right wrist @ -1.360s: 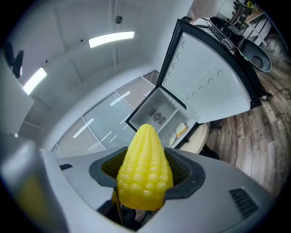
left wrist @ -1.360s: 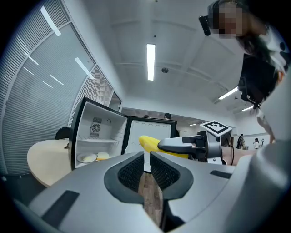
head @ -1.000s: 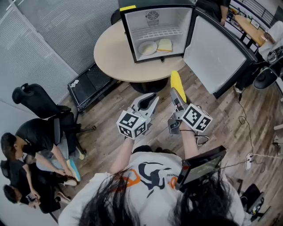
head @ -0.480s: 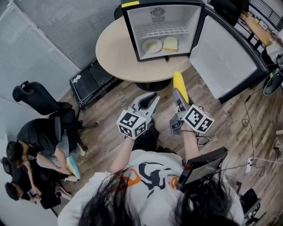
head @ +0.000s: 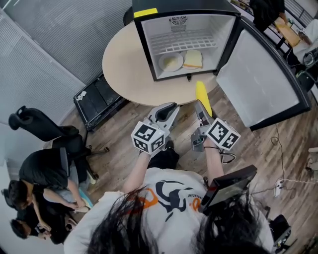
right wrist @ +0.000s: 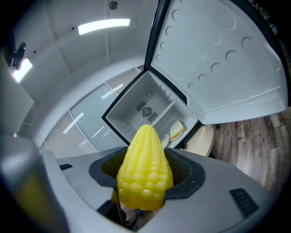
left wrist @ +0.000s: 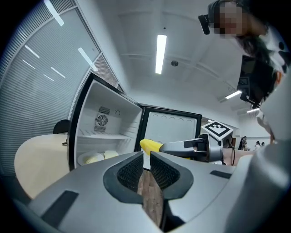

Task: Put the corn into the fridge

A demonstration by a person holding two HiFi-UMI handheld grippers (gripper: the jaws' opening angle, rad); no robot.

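The yellow corn (head: 202, 94) sticks out of my right gripper (head: 203, 106), which is shut on it and holds it over the wood floor just in front of the round table (head: 126, 69). In the right gripper view the corn (right wrist: 144, 161) fills the jaws and points at the open fridge (right wrist: 148, 111). The small black fridge (head: 185, 15) stands on the table with its door (head: 263, 79) swung wide to the right. My left gripper (head: 165, 110) hovers beside the right one, shut with nothing in it. In the left gripper view the left gripper (left wrist: 146, 166) faces the fridge (left wrist: 107, 129) with the corn (left wrist: 150, 145) to its right.
A plate of pale food (head: 170, 62) and a slice of bread (head: 193, 58) lie on the fridge's floor under a wire shelf (head: 181, 40). A black case (head: 97, 96) lies on the floor left of the table. Seated people (head: 42, 173) and a chair (head: 37, 126) are at lower left.
Both grippers have moved forward toward the table and fridge, the corn still in the right one. The fridge now shows nearer and lower in the head view.
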